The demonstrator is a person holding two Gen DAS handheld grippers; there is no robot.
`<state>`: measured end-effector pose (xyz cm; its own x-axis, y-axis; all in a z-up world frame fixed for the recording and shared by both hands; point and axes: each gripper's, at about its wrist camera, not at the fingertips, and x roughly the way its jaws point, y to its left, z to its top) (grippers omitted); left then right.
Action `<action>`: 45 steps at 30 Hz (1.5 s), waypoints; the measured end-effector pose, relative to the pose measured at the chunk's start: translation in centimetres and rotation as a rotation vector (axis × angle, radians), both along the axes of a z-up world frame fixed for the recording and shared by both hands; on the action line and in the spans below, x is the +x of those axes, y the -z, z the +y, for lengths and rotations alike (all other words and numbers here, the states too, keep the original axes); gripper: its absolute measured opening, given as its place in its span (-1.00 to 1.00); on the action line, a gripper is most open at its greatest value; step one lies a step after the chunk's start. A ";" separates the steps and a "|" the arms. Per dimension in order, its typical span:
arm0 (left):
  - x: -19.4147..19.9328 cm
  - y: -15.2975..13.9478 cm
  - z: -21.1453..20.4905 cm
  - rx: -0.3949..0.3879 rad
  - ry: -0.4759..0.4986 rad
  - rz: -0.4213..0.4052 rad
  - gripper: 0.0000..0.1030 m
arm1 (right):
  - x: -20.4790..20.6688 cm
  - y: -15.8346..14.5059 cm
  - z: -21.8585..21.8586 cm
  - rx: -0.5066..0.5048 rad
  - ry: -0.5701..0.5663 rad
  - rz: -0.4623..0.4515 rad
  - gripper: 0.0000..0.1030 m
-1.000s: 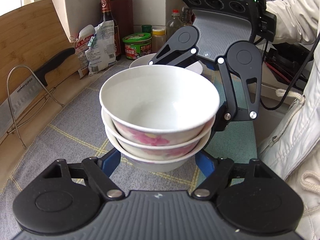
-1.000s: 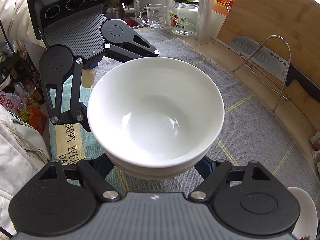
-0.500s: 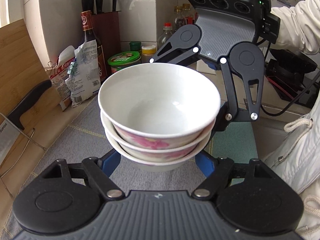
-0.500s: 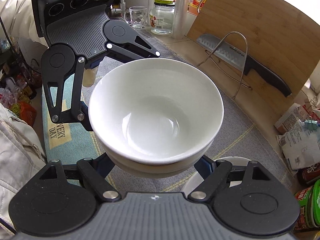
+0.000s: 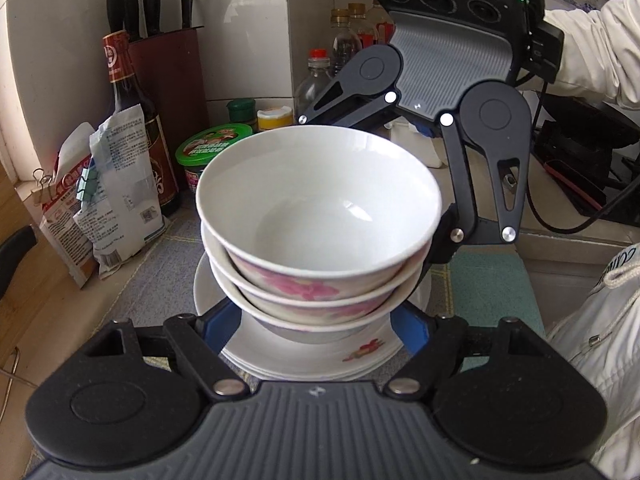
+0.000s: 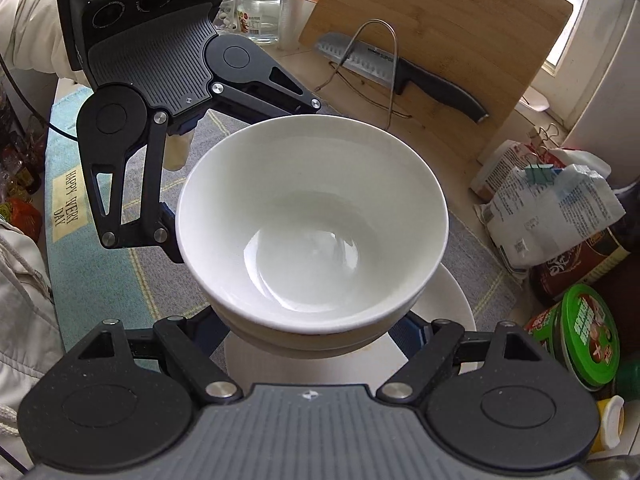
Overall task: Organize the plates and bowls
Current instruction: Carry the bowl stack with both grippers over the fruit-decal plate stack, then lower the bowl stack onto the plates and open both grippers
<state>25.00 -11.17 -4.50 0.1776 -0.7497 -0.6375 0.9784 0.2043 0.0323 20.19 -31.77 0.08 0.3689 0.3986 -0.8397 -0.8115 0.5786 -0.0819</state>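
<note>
Three nested bowls [image 5: 318, 216] are gripped from opposite sides, the left claw [image 5: 316, 320] and right claw [image 6: 316, 334] each closed around the lower part of the stack. They sit directly over a pile of white plates [image 5: 360, 354] on the grey mat [image 5: 160, 276] covering the tabletop; whether bowls and plates touch I cannot tell. Beside them stand a soy bottle [image 5: 132, 120], paper bags [image 5: 116, 196] and a green-lidded tub [image 5: 208, 148]. Behind, a knife [image 6: 404, 72] leans on the cutting board [image 6: 452, 28].

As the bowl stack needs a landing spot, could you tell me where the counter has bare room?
Bare: teal mat nearest the person, grey mat beside it. Crowded: bags and green-lidded tub beside the plates under the bowl stack.
</note>
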 end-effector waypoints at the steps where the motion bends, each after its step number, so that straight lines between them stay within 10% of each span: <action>1: 0.2 0.1 -0.3 0.002 0.002 -0.001 0.58 | 0.2 0.2 -0.4 0.000 0.005 0.003 0.70; 38: 2.1 1.6 -3.0 0.037 0.000 0.015 0.62 | 2.0 2.5 -3.2 0.029 0.047 0.060 0.71; 45: 1.4 1.4 -1.8 0.025 -0.111 -0.018 0.88 | 1.6 1.7 -3.4 0.052 0.052 0.013 0.99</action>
<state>26.44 -12.96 -5.94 0.2706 -0.7084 -0.6518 0.9489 0.3104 0.0565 21.80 -35.14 -1.64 0.3790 0.4221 -0.8235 -0.7812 0.6229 -0.0403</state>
